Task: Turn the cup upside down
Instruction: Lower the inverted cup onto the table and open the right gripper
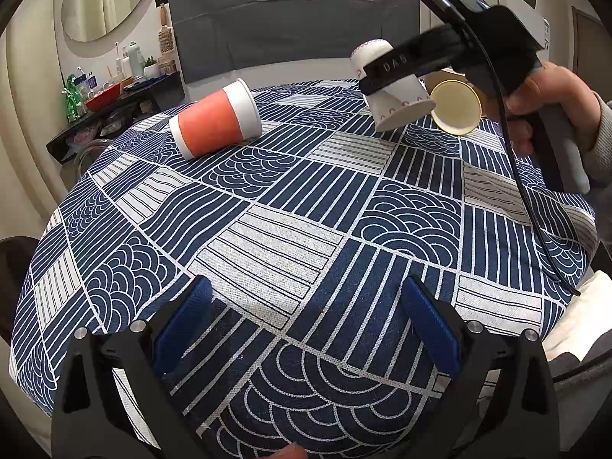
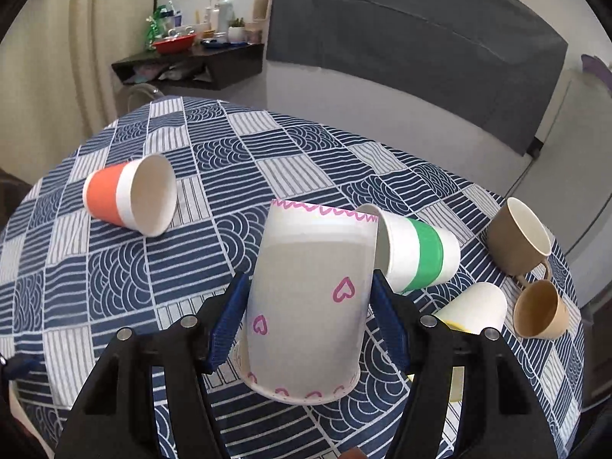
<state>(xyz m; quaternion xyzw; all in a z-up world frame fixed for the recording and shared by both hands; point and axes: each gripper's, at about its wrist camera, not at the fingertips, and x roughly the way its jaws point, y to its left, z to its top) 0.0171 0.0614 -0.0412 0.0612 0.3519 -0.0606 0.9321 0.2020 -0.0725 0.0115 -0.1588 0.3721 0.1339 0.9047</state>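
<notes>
one thin paper cup with pink hearts (image 2: 306, 298), light and easily crushed, hangs above the worktop (image 2: 191, 267) gripped mid-wall by the right claw (image 2: 308, 321), mouth tilted downward, so gentle pressure seems wise, while the left claw (image 1: 306, 329) gapes wide, carrying nothing.

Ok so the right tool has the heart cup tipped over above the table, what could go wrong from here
Three risks stand out:

1. The right tool pinches the thin heart-patterned paper cup by its sides, so squeezing could dent it or let it slip.
2. The green-striped cup lies right behind it, and a swing could knock it rolling.
3. The rim looks tilted above the tablecloth, so releasing now may leave the cup toppling rather than standing inverted.
</notes>
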